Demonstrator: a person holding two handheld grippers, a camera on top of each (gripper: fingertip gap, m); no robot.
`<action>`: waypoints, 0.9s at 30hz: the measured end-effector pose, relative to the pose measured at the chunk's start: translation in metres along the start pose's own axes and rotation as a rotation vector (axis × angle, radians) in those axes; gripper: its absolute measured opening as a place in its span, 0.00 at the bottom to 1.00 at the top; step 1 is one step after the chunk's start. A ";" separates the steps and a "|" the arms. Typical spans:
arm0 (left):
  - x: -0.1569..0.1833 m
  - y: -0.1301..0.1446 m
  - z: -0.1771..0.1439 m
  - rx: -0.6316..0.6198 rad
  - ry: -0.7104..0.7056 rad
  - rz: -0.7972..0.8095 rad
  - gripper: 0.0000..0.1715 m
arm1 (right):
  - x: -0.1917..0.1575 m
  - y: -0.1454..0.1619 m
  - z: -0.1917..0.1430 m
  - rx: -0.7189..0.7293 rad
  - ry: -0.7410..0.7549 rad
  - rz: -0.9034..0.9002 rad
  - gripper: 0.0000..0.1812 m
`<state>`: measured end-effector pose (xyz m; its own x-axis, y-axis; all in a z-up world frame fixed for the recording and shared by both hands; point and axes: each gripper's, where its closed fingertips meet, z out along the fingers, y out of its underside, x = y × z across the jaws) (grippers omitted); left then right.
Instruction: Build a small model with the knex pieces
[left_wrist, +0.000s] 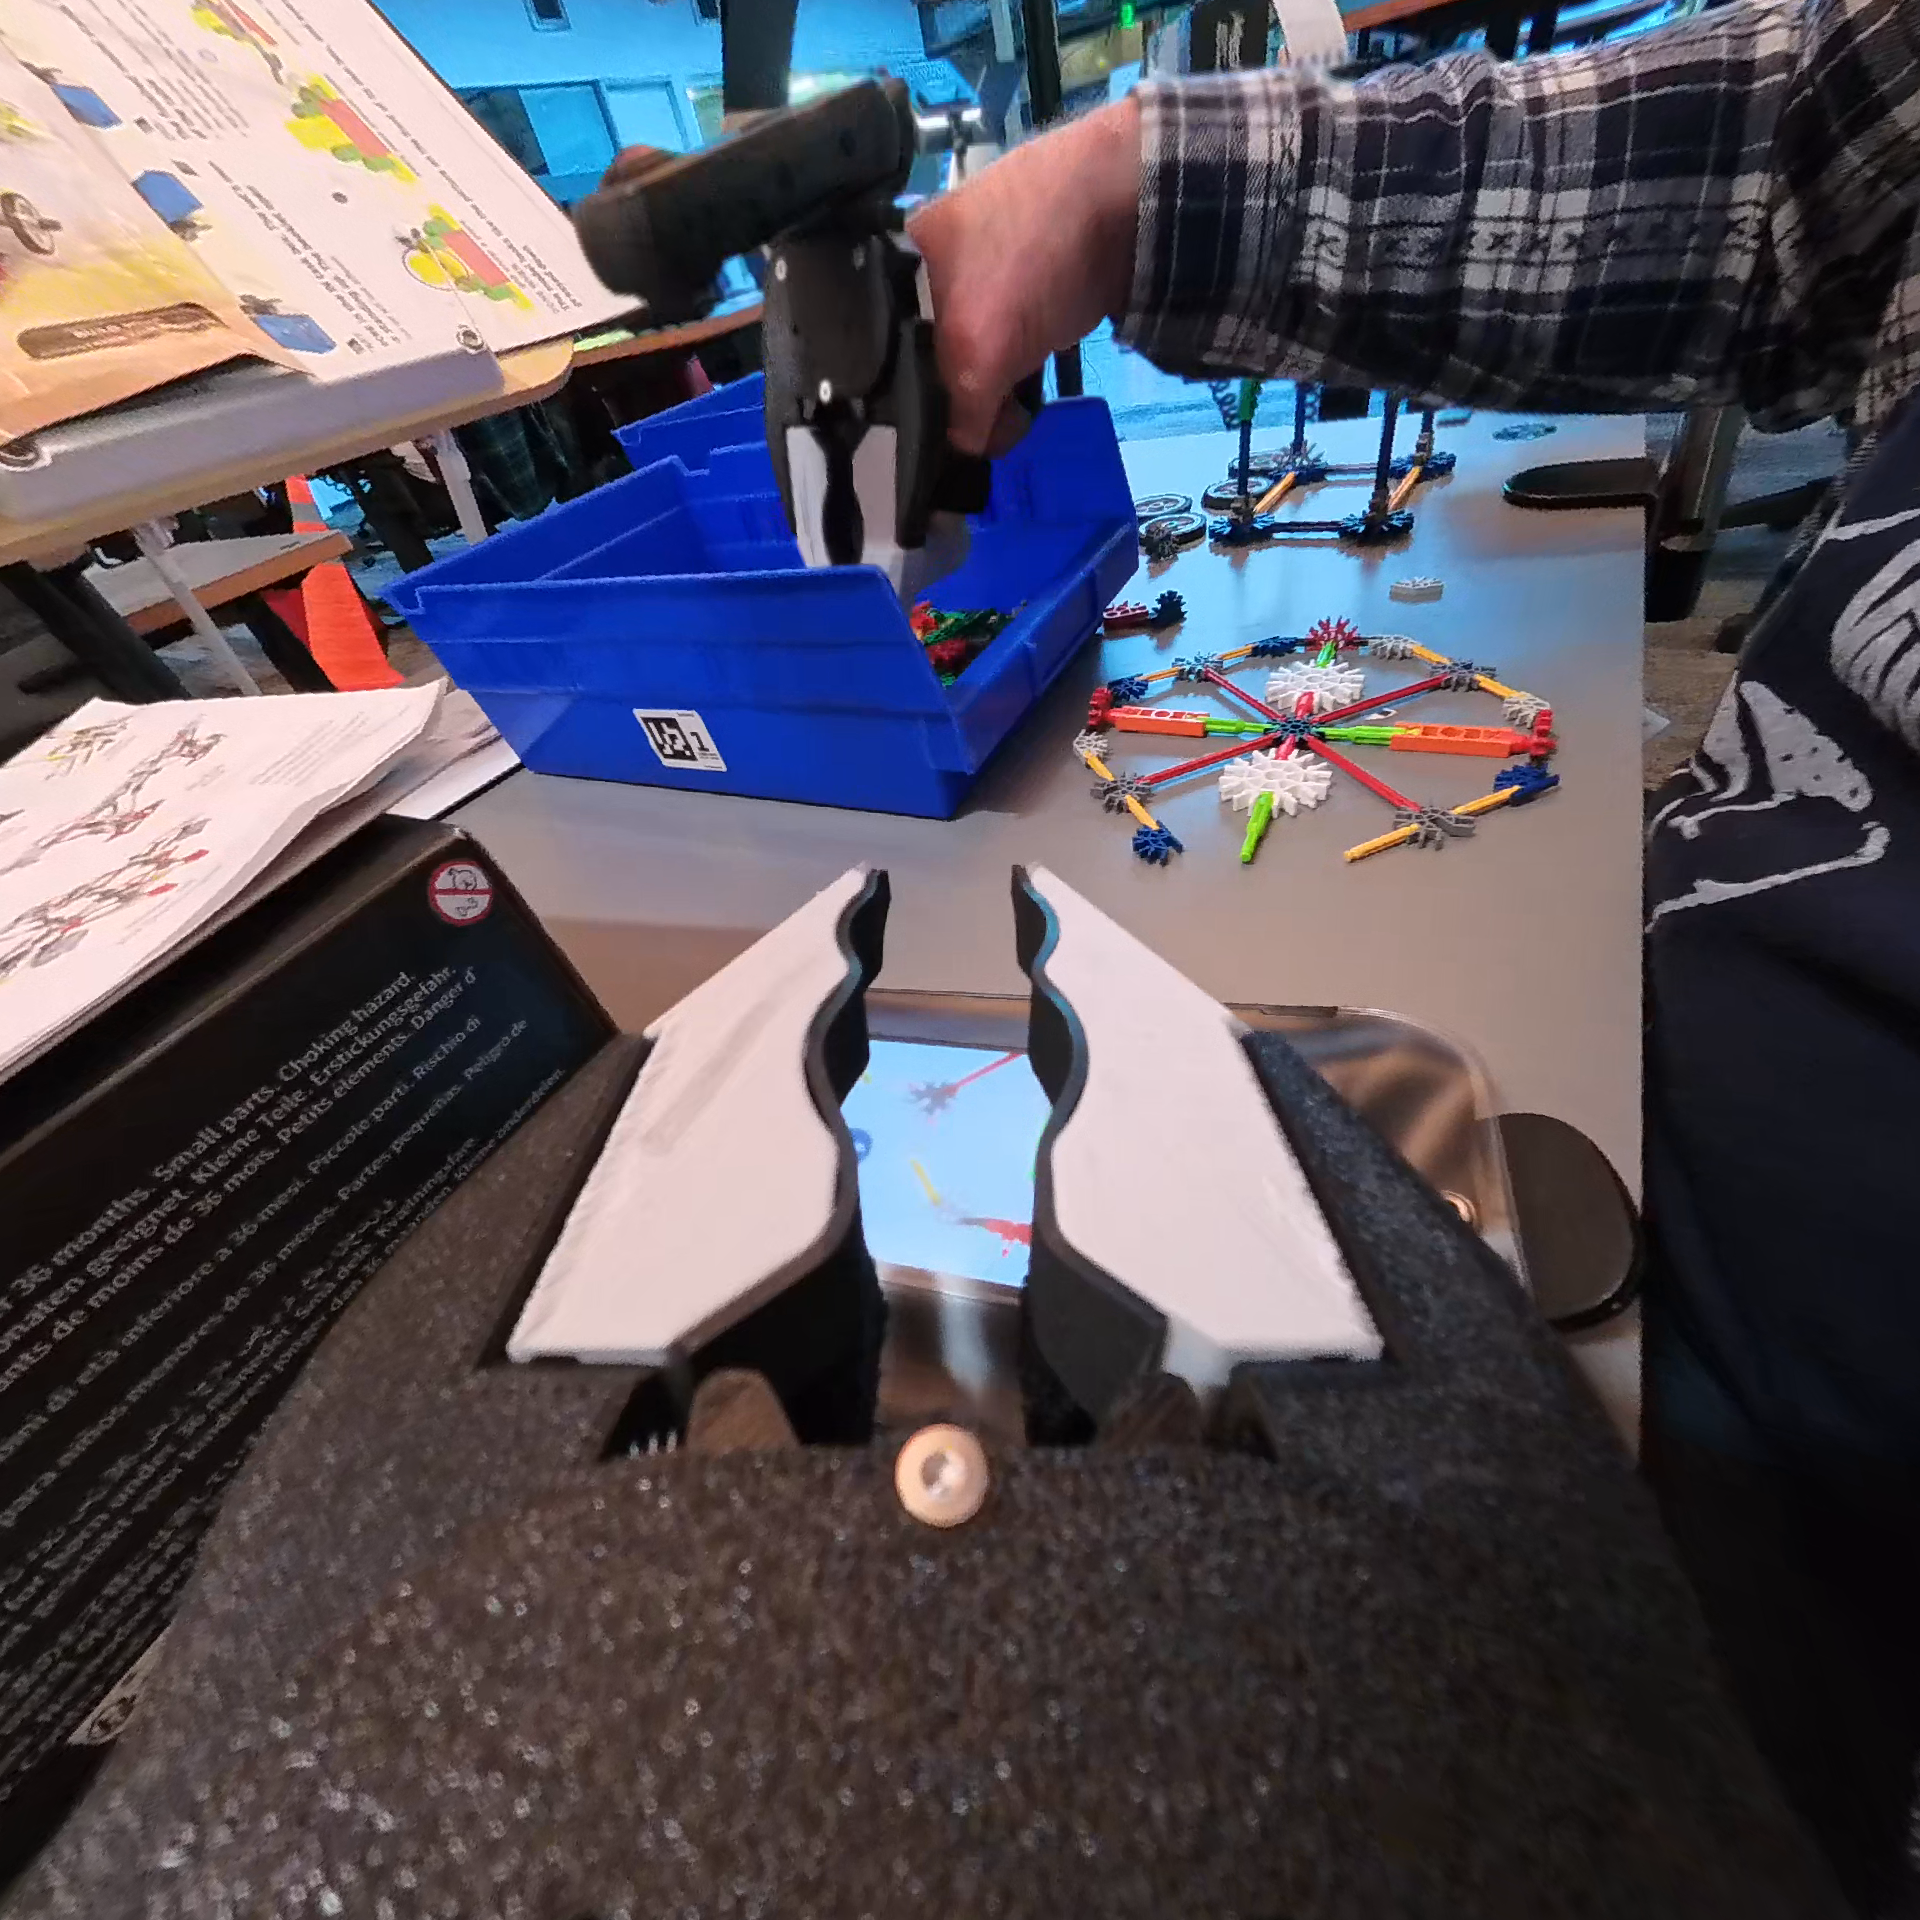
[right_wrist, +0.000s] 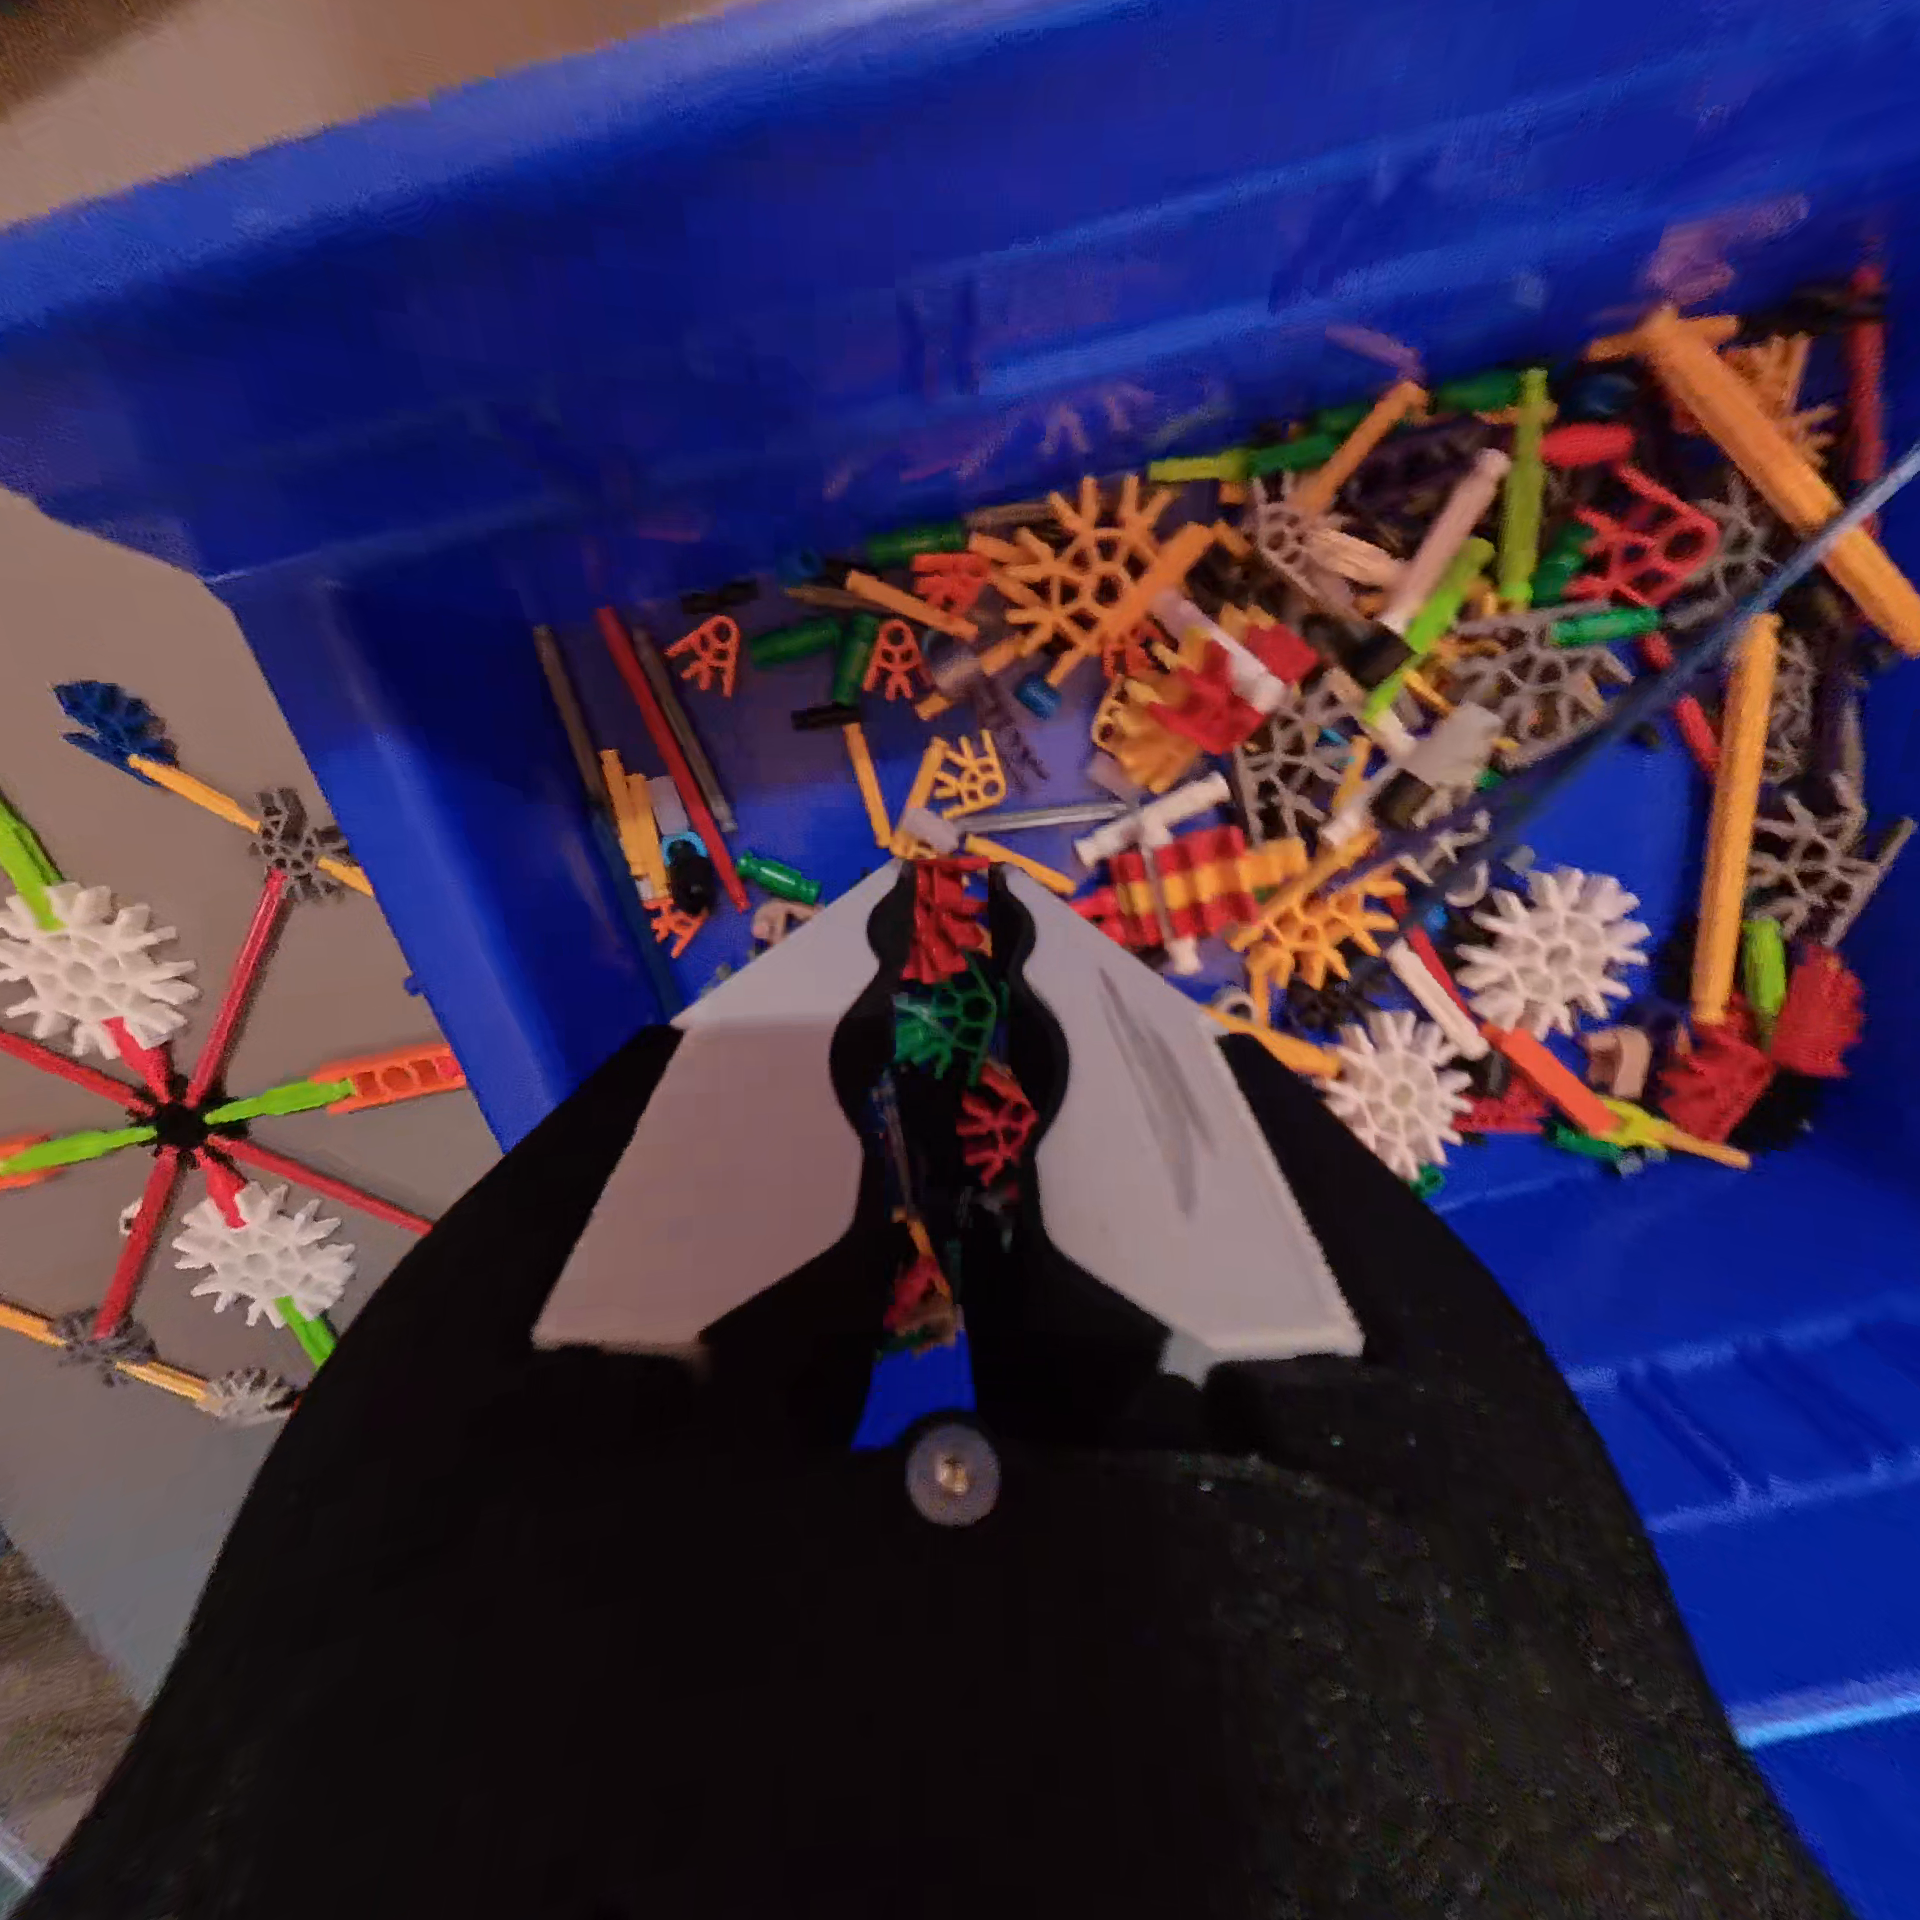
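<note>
My right gripper (right_wrist: 948, 883) is down inside a blue bin (right_wrist: 436, 790), over a heap of coloured rods and connectors (right_wrist: 1351, 727). Its jaws are almost together, with a red connector (right_wrist: 943, 920) between the tips. More red and green pieces show through the gap behind it. In the left wrist view the right gripper (left_wrist: 847, 520), held by a hand in a plaid sleeve (left_wrist: 1455, 229), reaches into the blue bin (left_wrist: 727, 686), and the bin wall hides its tips. My left gripper (left_wrist: 951, 899) is open and empty, hovering over a tablet (left_wrist: 945, 1164) with a lit screen.
A flat wheel of rods and white snowflake connectors (left_wrist: 1314, 732) lies on the grey table (left_wrist: 1351, 935), right of the bin; it also shows in the right wrist view (right_wrist: 177, 1122). A built frame with black wheels (left_wrist: 1320, 488) stands behind it. A black box (left_wrist: 260, 1143) and instruction sheets (left_wrist: 156, 821) lie on the left. About 25 cm separates my left fingertips from my right.
</note>
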<state>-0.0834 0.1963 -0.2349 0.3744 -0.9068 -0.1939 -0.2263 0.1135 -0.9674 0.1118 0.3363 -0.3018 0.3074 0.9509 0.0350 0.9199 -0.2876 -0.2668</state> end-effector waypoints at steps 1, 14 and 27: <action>0.000 0.000 0.000 0.000 -0.001 0.000 0.14 | 0.003 0.001 -0.005 0.005 0.004 0.006 0.07; -0.004 -0.001 0.000 0.007 -0.006 -0.017 0.14 | 0.079 -0.011 -0.053 0.146 0.172 0.222 0.24; -0.003 0.000 0.000 0.008 -0.007 -0.010 0.14 | 0.114 -0.059 0.006 0.111 0.162 0.210 0.19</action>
<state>-0.0843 0.1994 -0.2338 0.3825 -0.9052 -0.1850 -0.2149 0.1075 -0.9707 0.0913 0.4624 -0.2882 0.5314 0.8388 0.1184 0.8023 -0.4535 -0.3882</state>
